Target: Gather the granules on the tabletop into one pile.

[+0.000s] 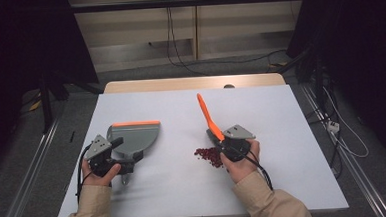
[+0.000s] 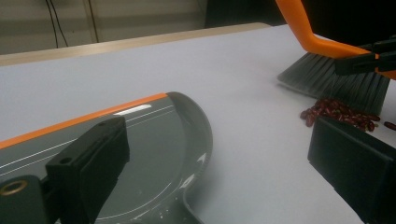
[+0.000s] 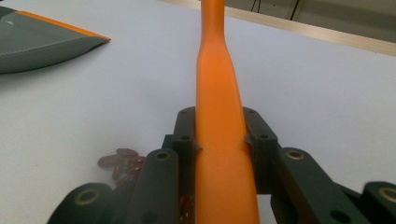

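A grey dustpan (image 1: 134, 133) with an orange front lip lies flat on the white table (image 1: 185, 194), left of centre. My left gripper (image 1: 124, 154) stands open at the pan's rear; in the left gripper view its jaws (image 2: 219, 158) are spread wide over the pan (image 2: 154, 154) and the pan's handle stub. My right gripper (image 1: 217, 137) is shut on the orange handle of a brush (image 1: 207, 115). In the right gripper view both pads (image 3: 219, 126) press on the handle (image 3: 219, 93). The grey bristles (image 2: 336, 84) rest just behind a small heap of red beans (image 1: 208, 155) (image 2: 341, 114) (image 3: 121, 163).
The dustpan's corner (image 3: 42, 39) lies well to the left of the beans, with bare table between them. A wooden strip (image 1: 194, 83) runs along the table's far edge. Cables lie on the floor (image 1: 342, 130) to the right.
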### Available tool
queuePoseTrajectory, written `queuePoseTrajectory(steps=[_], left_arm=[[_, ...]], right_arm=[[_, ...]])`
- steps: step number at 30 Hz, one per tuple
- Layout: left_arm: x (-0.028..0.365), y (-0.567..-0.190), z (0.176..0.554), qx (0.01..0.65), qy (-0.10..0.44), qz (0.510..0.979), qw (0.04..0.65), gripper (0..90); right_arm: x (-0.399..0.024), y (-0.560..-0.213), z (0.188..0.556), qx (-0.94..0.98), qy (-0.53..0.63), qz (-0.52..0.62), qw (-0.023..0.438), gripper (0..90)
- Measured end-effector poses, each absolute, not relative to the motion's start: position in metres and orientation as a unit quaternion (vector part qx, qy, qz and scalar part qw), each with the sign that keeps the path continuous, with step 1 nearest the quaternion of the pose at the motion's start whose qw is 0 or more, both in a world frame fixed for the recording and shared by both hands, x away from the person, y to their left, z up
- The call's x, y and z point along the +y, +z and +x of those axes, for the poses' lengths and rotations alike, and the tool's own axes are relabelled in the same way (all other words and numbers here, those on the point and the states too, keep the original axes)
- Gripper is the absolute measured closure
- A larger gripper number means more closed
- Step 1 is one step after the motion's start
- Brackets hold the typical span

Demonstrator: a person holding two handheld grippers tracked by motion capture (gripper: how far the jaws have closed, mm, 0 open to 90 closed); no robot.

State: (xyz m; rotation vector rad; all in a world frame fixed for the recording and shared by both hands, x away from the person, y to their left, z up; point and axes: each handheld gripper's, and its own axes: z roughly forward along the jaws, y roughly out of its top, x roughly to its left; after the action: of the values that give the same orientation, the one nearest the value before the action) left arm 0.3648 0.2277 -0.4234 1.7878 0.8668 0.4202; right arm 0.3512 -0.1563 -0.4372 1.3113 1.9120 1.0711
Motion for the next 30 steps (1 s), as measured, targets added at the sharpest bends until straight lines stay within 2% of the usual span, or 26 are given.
queuePoseTrajectory(steps=[10,15,19,30], left_arm=[[0.226,-0.424,0.365,0.362,0.175,0.75,0.526,5.3],[0.226,-0.424,0.365,0.362,0.175,0.75,0.525,5.3],[0.227,-0.424,0.365,0.363,0.175,0.747,0.528,5.3],[0.226,-0.424,0.365,0.365,0.173,0.748,0.527,5.3]], right_arm=[[-0.173,-0.436,0.346,0.711,0.39,0.5,0.305,71.0],[-0.163,-0.439,0.347,0.717,0.41,0.49,0.28,71.0],[-0.161,-0.434,0.35,0.717,0.423,0.478,0.28,71.0],[-0.18,-0.415,0.359,0.729,0.49,0.43,0.209,71.0]])
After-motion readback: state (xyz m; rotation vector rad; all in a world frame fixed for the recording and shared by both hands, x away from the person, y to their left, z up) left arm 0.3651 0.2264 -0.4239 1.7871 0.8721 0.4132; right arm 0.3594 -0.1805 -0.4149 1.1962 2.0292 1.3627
